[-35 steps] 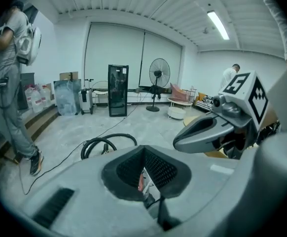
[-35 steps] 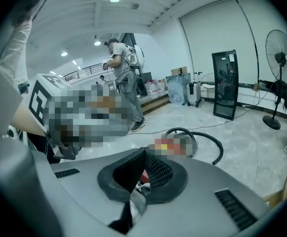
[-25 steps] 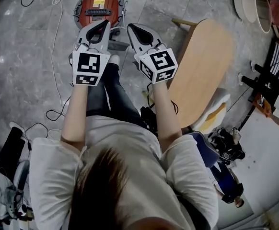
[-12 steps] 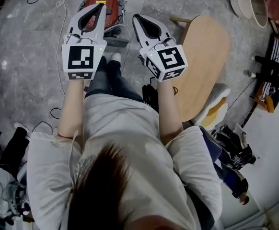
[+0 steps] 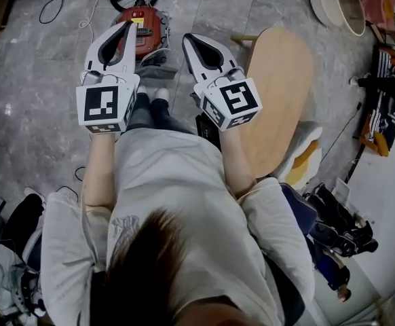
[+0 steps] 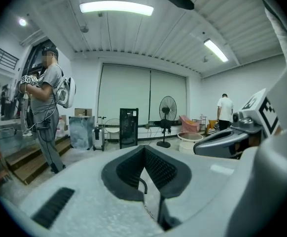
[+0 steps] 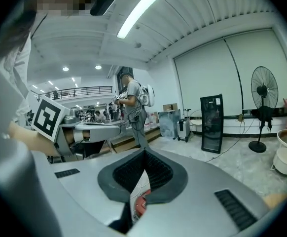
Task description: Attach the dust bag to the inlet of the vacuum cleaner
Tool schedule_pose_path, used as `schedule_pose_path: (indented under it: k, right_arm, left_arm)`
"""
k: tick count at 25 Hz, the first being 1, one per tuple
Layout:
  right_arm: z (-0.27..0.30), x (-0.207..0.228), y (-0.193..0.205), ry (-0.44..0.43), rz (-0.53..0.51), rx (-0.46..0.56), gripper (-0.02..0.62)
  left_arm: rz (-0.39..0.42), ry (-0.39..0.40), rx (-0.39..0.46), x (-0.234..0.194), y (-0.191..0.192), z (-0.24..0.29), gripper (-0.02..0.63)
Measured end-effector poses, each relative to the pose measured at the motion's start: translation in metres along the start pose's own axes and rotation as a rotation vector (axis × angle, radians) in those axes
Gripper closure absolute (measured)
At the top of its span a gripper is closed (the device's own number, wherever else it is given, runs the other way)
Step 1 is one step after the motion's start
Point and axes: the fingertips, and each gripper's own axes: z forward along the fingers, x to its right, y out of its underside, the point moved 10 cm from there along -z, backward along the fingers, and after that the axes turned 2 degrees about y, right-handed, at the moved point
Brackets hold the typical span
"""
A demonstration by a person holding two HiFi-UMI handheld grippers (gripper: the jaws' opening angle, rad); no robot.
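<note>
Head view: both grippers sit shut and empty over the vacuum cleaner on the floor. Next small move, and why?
Probably lower both toward the vacuum cleaner, opening the jaws. The left gripper and right gripper are shut on nothing and held in the air above it, so it looks out of reach from there.

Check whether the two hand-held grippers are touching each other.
Apart. Head view shows the left hand-held gripper and right hand-held gripper side by side, clear gap between.
</note>
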Motion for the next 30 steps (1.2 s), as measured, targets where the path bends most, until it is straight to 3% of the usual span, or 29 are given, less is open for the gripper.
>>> schedule_pose_path:
  k: [13,30]
  right_arm:
    - [-0.052,-0.012,-0.027,0.101,0.007,0.052,0.594]
    - [-0.077,-0.044,-0.014,0.185,0.05,0.115,0.594]
  left_arm:
    - [-0.016,0.048,0.093,0.01,-0.038,-0.036,0.591]
    - [-0.009,0.066,0.143,0.005,-0.022,-0.076,0.59]
